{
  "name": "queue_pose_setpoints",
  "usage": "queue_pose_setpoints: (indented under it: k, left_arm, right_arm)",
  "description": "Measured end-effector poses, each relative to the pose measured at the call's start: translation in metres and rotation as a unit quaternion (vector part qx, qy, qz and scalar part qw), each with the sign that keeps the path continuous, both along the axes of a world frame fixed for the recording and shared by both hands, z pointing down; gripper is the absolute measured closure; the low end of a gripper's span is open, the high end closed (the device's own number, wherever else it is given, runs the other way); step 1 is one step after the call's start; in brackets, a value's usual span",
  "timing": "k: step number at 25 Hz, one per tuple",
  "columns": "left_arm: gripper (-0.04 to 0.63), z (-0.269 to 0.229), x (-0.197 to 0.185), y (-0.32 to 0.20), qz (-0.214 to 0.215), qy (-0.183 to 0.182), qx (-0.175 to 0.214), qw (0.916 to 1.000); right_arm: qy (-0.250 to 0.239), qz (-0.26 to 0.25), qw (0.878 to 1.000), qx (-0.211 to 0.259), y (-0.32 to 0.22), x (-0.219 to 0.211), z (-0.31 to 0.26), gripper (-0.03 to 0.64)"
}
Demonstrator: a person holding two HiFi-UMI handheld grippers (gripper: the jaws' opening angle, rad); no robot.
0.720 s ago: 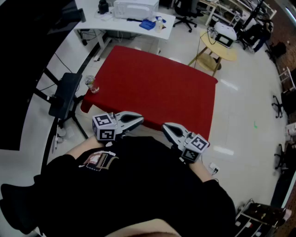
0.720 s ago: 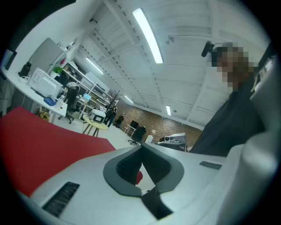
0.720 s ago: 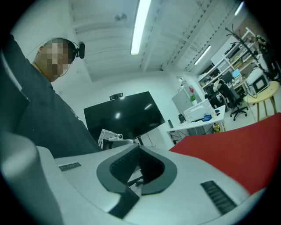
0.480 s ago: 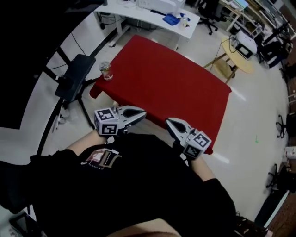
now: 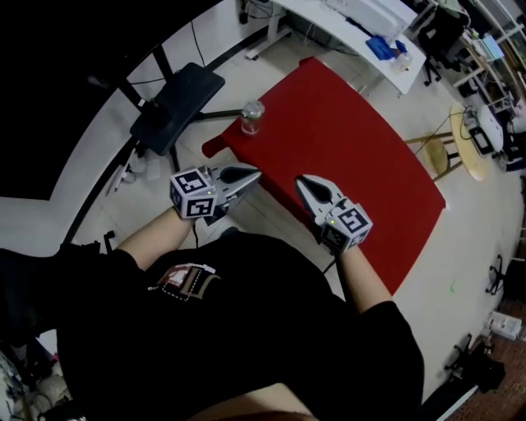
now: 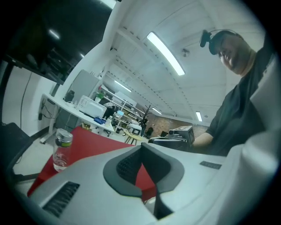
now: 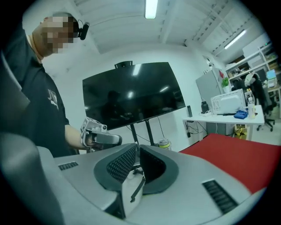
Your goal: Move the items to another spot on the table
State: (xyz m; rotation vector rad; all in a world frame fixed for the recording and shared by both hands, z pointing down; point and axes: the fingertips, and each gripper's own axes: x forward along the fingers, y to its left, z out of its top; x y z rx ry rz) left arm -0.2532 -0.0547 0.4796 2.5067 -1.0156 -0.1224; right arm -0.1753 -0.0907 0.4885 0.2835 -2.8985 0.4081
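A small clear bottle with a silver cap stands upright on the near left corner of the red table. My left gripper hangs in front of that corner, short of the bottle, jaws shut with nothing in them. My right gripper is beside it over the table's near edge, also shut and empty. In the left gripper view the bottle stands to the left of the closed jaws. The right gripper view shows its closed jaws, the bottle's cap just beyond, and the left gripper.
A black seat on a stand sits just left of the table's corner. A large dark screen stands at the left. A white desk with boxes and a round wooden table lie beyond the red table.
The head view has swung left, so the table and bottle now sit further up and right. Both grippers stay shut near the body and have risen slightly toward the table's corner.
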Motion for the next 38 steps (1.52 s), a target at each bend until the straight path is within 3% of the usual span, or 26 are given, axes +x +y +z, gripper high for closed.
queue_pose_setpoints:
  k: [9,13,17,25,30,34,38]
  left_arm:
    - [0.604,0.053,-0.146,-0.059,-0.078,-0.083,0.019,0.9933]
    - [0.604,0.076,-0.184,-0.082,-0.093,-0.096,-0.002,0.9910]
    - [0.604,0.099,-0.208,-0.087,-0.101,-0.093,-0.024,0.9902]
    - [0.604,0.115,-0.207,-0.086,-0.083,-0.090,-0.050,0.9912]
    - [0.604,0.111,-0.194,-0.088,-0.071,-0.092,-0.044,0.9923]
    - [0.604,0.107,-0.173,-0.099,-0.057,-0.089,-0.035,0.9938]
    - [0.604,0.100,-0.136,-0.112,-0.034,-0.089,-0.026,0.9951]
  right_arm:
    - [0.141,0.031,0.989,0.022,-0.094,-0.153,0.111,0.318]
    - [0.185,0.059,0.981,0.023,-0.135,-0.186,0.167,0.270]
    - [0.195,0.069,0.978,0.028,-0.146,-0.214,0.194,0.252]
    - [0.185,0.101,0.976,0.044,-0.168,-0.247,0.205,0.252]
    - [0.176,0.063,0.981,0.055,-0.169,-0.254,0.202,0.270]
    - [0.160,0.066,0.983,0.067,-0.175,-0.231,0.183,0.270]
    - [0.159,0.086,0.981,0.071,-0.187,-0.178,0.172,0.270]
